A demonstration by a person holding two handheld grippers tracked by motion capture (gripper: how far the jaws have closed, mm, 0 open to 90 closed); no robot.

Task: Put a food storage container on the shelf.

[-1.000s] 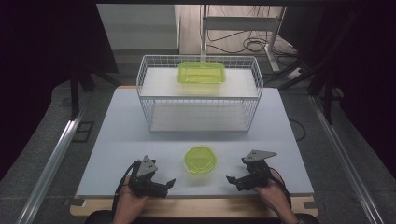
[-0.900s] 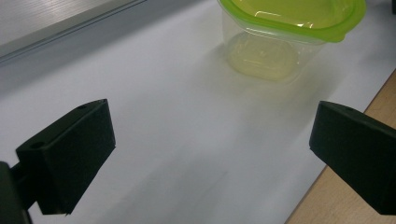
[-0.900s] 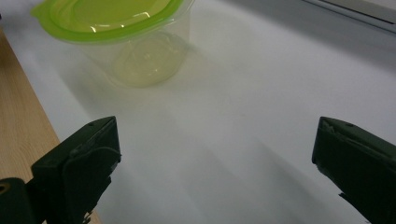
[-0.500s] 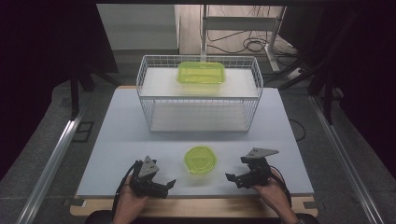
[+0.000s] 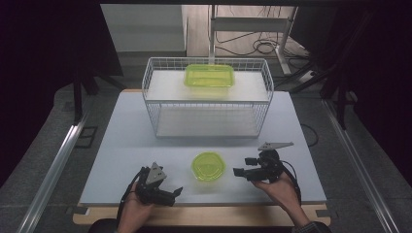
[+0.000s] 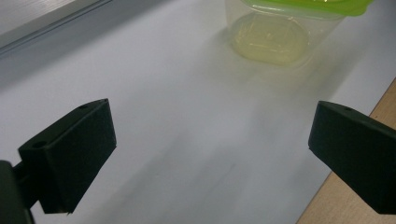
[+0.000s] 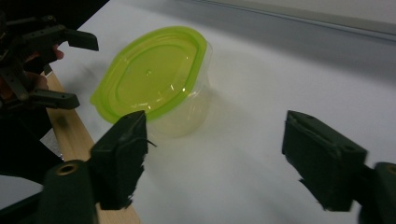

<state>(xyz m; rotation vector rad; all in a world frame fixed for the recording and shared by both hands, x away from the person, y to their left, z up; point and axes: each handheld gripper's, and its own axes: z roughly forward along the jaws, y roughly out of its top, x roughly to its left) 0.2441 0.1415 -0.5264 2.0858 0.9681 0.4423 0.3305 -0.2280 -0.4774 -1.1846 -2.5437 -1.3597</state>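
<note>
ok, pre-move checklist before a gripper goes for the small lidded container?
1. Lid on the small round container: green lid appears seated all round in the right gripper view. Ok.
2. Right gripper: jaws have just been closing, nothing between them, apart from the container. Ok.
3. Left gripper: jaws wide open, nothing held. Ok.
4. Path to the container: bare table between each gripper and it. Ok.
5. Wire basket: the rectangular green-lidded container sits at its back, the space in front of it is free. Ok.
6. Container contents: clear body looks empty, but cannot tell for sure.
</note>
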